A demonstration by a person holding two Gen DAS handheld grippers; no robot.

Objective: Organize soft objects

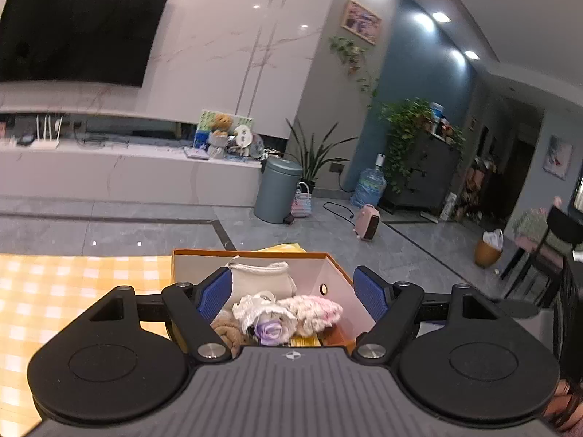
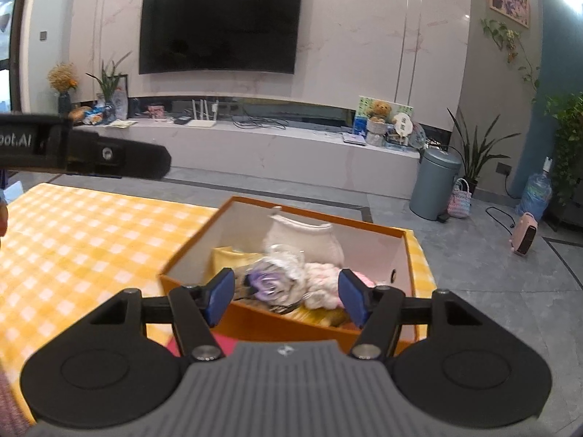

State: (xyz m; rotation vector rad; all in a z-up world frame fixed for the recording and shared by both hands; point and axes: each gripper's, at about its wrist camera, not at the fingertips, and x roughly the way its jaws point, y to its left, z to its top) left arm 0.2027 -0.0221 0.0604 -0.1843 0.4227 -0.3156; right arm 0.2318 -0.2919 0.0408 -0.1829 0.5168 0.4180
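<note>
An orange cardboard box (image 1: 255, 254) (image 2: 189, 258) stands on a yellow checked tablecloth (image 1: 54, 291) (image 2: 73, 233). It holds soft things: a cream pouch (image 1: 260, 278) (image 2: 302, 236), a pink-white fluffy piece (image 1: 315, 309) (image 2: 322, 284), a purple ribbon flower in white fabric (image 1: 269, 327) (image 2: 269, 278) and a brown plush piece (image 1: 226, 329). My left gripper (image 1: 293, 293) is open and empty just above the box. My right gripper (image 2: 286, 293) is open and empty at the box's near side.
A pink item (image 2: 222, 342) lies under my right gripper. The other gripper's black body (image 2: 91, 154) shows at the left. Beyond the table are a TV wall (image 2: 222, 25), a grey bin (image 1: 277, 189) (image 2: 435, 182), a pink heater (image 1: 368, 222) and plants.
</note>
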